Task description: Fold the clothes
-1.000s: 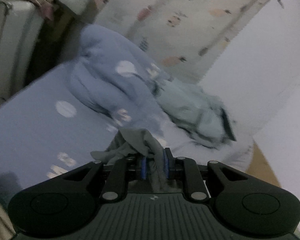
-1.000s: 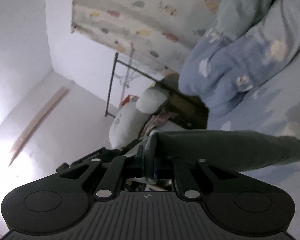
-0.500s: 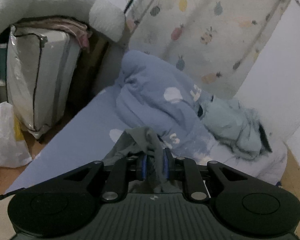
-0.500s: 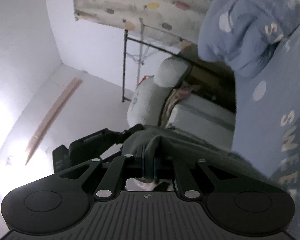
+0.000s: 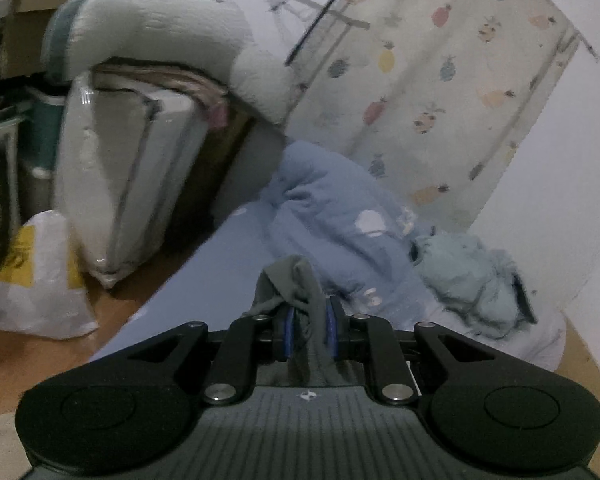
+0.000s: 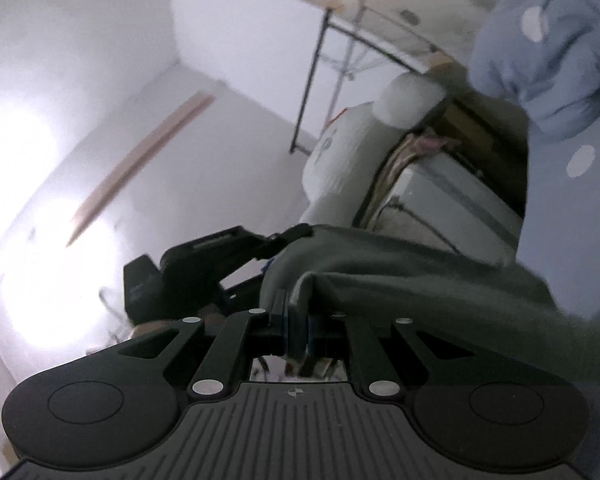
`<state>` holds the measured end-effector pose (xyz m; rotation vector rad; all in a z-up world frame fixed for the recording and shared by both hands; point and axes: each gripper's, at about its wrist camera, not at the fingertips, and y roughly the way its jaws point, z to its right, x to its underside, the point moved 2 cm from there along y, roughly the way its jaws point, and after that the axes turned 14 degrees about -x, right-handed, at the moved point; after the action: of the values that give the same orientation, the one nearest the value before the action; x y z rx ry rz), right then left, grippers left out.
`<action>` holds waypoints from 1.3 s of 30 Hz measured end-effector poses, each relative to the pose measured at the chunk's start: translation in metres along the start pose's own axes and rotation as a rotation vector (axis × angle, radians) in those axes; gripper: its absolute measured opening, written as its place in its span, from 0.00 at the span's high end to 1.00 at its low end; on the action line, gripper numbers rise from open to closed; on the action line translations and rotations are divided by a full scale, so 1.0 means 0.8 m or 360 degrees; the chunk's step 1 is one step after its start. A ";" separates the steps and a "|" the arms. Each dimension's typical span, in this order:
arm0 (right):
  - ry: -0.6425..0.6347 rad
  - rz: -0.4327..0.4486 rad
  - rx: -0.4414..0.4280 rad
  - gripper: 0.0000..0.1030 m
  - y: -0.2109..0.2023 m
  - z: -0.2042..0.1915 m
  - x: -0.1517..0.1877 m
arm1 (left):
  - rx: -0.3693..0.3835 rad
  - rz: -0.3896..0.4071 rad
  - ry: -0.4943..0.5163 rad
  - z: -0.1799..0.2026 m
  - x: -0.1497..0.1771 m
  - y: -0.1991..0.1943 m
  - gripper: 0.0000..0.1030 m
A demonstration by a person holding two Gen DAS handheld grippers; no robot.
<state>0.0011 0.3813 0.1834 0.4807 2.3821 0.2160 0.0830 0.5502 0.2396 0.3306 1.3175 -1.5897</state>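
Left gripper (image 5: 307,331) pinched tight on a bunched edge of the grey garment (image 5: 296,280), right gripper (image 6: 298,330) clamped on another edge, cloth lifted between both above the blue bed (image 5: 204,276), likely to hang it straight for folding

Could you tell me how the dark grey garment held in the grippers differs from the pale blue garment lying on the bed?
The dark grey garment is clamped in both the left gripper and the right gripper and lifted; the pale blue garment lies untouched on the bed. The grey one is drawn out between the grippers; the blue one is crumpled in a heap. Both are soft, unfolded cloth.
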 end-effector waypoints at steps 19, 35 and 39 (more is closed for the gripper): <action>0.0117 -0.0598 0.0202 0.89 0.073 0.010 0.285 | -0.0346 -0.0100 -0.0399 -0.237 0.114 0.008 0.85; -0.0303 -0.1454 0.0080 0.30 0.040 -0.052 0.415 | -0.0598 0.0215 -0.0256 -0.268 0.140 -0.059 0.43; -0.0697 -0.1654 -0.0138 0.20 -0.027 -0.108 0.398 | -0.0494 0.0346 -0.0162 -0.229 0.137 -0.101 0.29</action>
<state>-0.2836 0.4854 0.0514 -0.6975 1.8876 -0.2384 -0.0995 0.6429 0.1394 0.1901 1.3748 -1.1857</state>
